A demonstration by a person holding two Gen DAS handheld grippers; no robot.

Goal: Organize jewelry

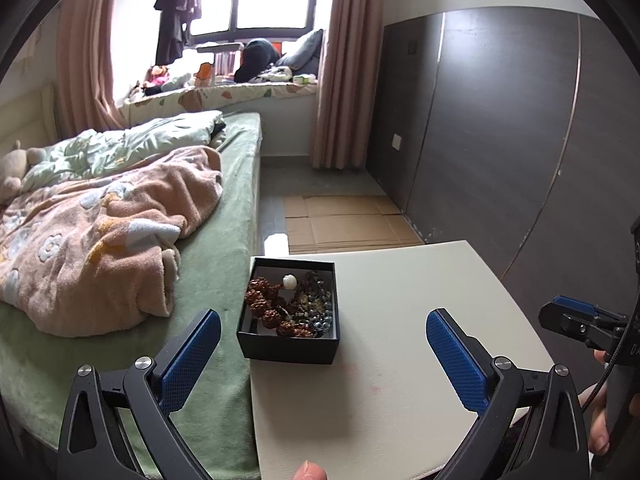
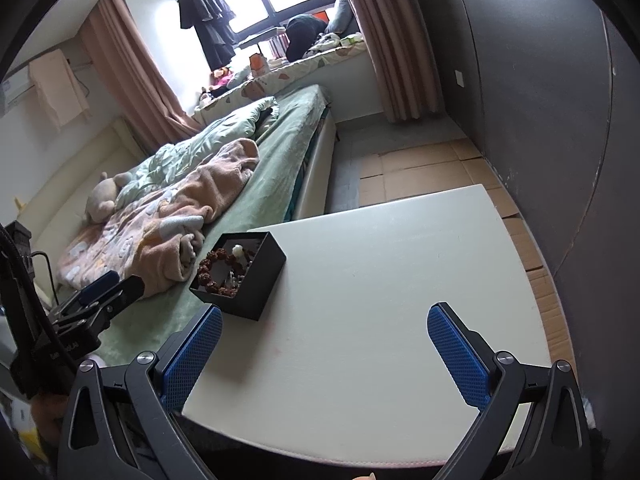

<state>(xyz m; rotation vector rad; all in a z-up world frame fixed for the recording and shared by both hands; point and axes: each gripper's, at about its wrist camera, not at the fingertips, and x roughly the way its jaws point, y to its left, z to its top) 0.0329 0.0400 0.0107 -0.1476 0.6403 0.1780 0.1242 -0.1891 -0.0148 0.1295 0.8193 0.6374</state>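
Jewelry box (image 1: 289, 312), black, lidless, at white table (image 1: 400, 320) corner beside bed, holds brown bead bracelet (image 1: 272, 308) and chains, likely gathered for sorting; left gripper (image 1: 323, 350) and right gripper (image 2: 325, 344) spread wide, holding nothing.

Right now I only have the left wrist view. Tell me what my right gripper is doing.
Observer: The right gripper is wide open, nothing between its pads, over bare white table.
Operator: Give me the box from that side.
Observer: The black box sits at the table's corner beside the bed; you see its outer side wall there.
Operator: Say what else is in it.
Observer: The brown bead bracelet loops round, with a white bead at the far side.
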